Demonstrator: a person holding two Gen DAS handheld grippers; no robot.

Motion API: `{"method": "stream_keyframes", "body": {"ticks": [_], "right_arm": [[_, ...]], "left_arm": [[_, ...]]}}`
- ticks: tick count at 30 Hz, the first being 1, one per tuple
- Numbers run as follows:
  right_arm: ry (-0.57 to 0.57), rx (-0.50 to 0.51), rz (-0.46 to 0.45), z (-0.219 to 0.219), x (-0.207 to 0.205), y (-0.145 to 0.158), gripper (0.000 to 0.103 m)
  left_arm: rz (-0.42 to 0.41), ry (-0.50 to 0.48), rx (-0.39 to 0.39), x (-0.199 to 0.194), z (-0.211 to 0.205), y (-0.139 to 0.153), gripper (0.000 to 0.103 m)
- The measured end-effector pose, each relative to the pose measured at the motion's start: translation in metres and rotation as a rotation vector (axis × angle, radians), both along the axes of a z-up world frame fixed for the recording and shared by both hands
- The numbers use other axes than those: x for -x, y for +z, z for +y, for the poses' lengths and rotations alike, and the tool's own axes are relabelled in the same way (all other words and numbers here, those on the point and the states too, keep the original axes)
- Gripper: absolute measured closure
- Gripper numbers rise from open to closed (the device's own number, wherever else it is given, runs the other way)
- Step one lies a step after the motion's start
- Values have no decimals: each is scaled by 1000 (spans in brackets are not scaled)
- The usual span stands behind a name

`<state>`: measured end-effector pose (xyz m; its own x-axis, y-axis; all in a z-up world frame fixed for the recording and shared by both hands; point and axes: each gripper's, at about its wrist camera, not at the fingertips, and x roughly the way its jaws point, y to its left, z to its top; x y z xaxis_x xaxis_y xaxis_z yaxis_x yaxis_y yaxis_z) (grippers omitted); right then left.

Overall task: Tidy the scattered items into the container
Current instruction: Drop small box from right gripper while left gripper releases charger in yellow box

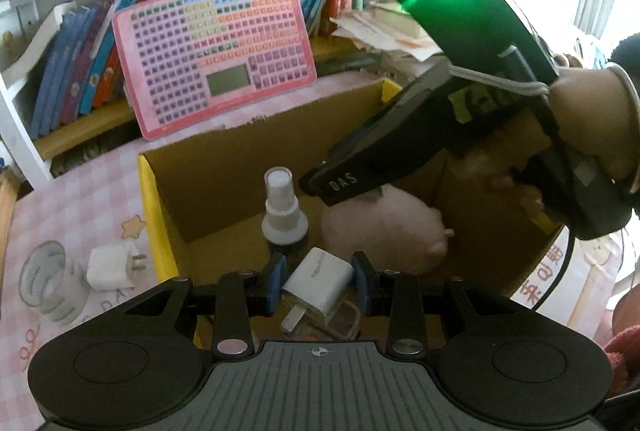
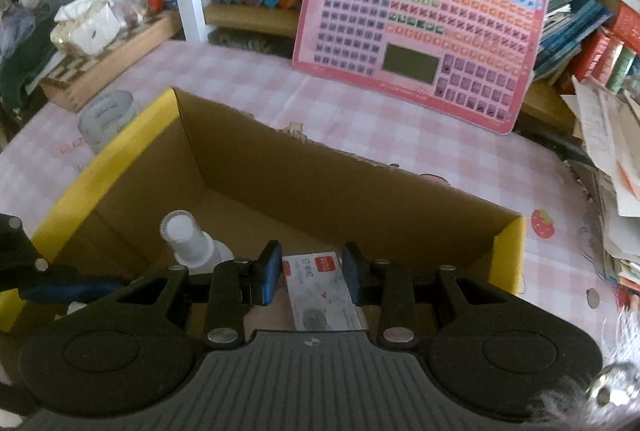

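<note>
A yellow-edged cardboard box (image 1: 160, 223) (image 2: 132, 147) stands on the pink checked tablecloth. Inside it are a spray bottle (image 1: 282, 209) (image 2: 188, 239) and a pink plush toy (image 1: 384, 231). My left gripper (image 1: 320, 283) hovers over the box with its jaws on either side of a white charger plug (image 1: 320, 285). My right gripper (image 2: 310, 275) is over the box with its jaws around a small white box with a red label (image 2: 320, 291). The right gripper's body (image 1: 460, 119) shows in the left wrist view, above the plush toy.
A second white charger plug (image 1: 110, 265) and a roll of tape (image 1: 50, 281) (image 2: 106, 115) lie on the cloth left of the box. A pink toy keyboard (image 1: 216, 51) (image 2: 424, 23) leans against a bookshelf behind. Stacked papers (image 2: 612, 159) sit at right.
</note>
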<state>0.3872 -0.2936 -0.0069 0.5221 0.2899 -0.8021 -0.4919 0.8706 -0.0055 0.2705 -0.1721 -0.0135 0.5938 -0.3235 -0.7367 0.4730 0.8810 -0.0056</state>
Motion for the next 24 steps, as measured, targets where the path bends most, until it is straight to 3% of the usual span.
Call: {"method": "stream_keyframes", "body": {"ticks": [10,16,18,24], "right_arm": [[0,3,26,6,-13,-12,72],[-12,-26,24,7,-16,-13,71],[-23,-48,11,5,-15,-10,67],[-37,-73,-8,3,-8,-3,59]], "left_arm": [[36,20,-18,-1,-2,-11,69],[17,30,-26,2,-2,-9,67],[0,37,-22,4,-1,-5,67],[-31,50,-29,9,1,3,52]]}}
